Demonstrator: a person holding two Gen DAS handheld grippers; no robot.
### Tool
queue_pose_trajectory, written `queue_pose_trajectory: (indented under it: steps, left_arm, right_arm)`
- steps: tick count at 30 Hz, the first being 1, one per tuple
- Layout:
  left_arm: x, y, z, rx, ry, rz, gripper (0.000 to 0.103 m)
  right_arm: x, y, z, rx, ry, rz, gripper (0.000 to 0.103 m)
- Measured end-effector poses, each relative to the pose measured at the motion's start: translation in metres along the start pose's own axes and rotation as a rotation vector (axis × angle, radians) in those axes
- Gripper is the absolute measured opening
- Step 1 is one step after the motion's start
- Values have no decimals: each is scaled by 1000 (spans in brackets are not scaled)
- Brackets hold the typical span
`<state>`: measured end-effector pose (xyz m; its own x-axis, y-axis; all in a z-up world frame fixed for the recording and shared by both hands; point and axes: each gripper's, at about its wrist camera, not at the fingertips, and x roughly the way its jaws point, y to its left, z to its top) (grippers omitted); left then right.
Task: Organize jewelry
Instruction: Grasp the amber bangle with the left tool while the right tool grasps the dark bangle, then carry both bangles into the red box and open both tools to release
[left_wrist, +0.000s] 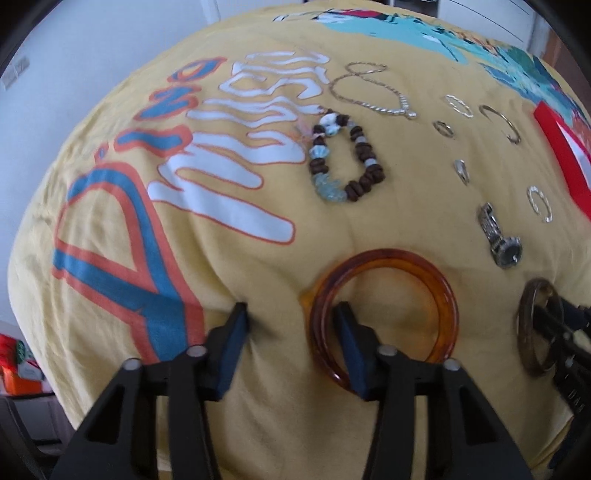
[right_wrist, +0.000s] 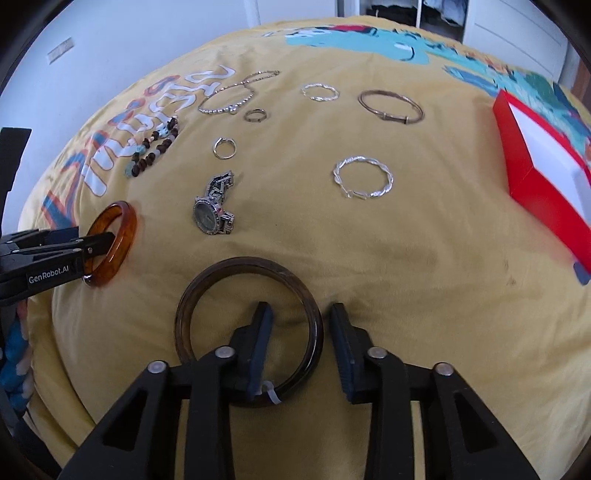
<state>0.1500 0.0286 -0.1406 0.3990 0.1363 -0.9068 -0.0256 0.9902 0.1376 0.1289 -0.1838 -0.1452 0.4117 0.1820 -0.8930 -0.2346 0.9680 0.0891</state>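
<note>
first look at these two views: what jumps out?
Two big bangles nearest the cameras: the amber bangle with the left gripper straddling its rim, and the dark brown bangle straddled likewise by the right gripper. Beyond them, a wristwatch, rings and bracelets dot the yellow printed cloth; a red box sits at the right edge.

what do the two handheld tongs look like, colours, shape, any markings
Both tongs, left and right, are matte black plastic with triangular cut-outs in the finger arms and round silver pivot pins. Each finger ends in a flat dark blue pad. In the right wrist view, white GenRobot.AI lettering shows on the side of the left one. No cables, hands or sleeves are visible.
</note>
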Motion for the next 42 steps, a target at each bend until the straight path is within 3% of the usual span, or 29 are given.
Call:
queue_pose_trajectory:
  steps: [2, 3, 8, 20, 26, 32, 42]
  left_arm:
    - [-6, -6, -2, 35, -18, 40, 20]
    - [-8, -7, -3, 40, -24, 60, 15]
    - [-20, 3, -5, 4, -29, 53, 12]
    - [-77, 1, 0, 0, -127, 78, 9]
    - [-119, -25, 19, 23, -205, 10, 9]
    - [-147, -80, 60, 74, -253, -108, 9]
    - [-139, -230, 139, 204, -239, -333, 9]
  right_arm:
    - [-4, -1, 1, 1, -5, -4, 10]
    - [-6, -3, 2, 8, -5, 1, 10]
    - [-29, -5, 1, 14, -47, 10, 9]
    - [-106, -19, 1, 48, -212, -8, 9]
    - [-141, -61, 4, 119, -282, -51, 9]
    - [-168, -127, 17, 178, -327, -127, 9]
    - [-152, -256, 50, 304, -327, -217, 9]
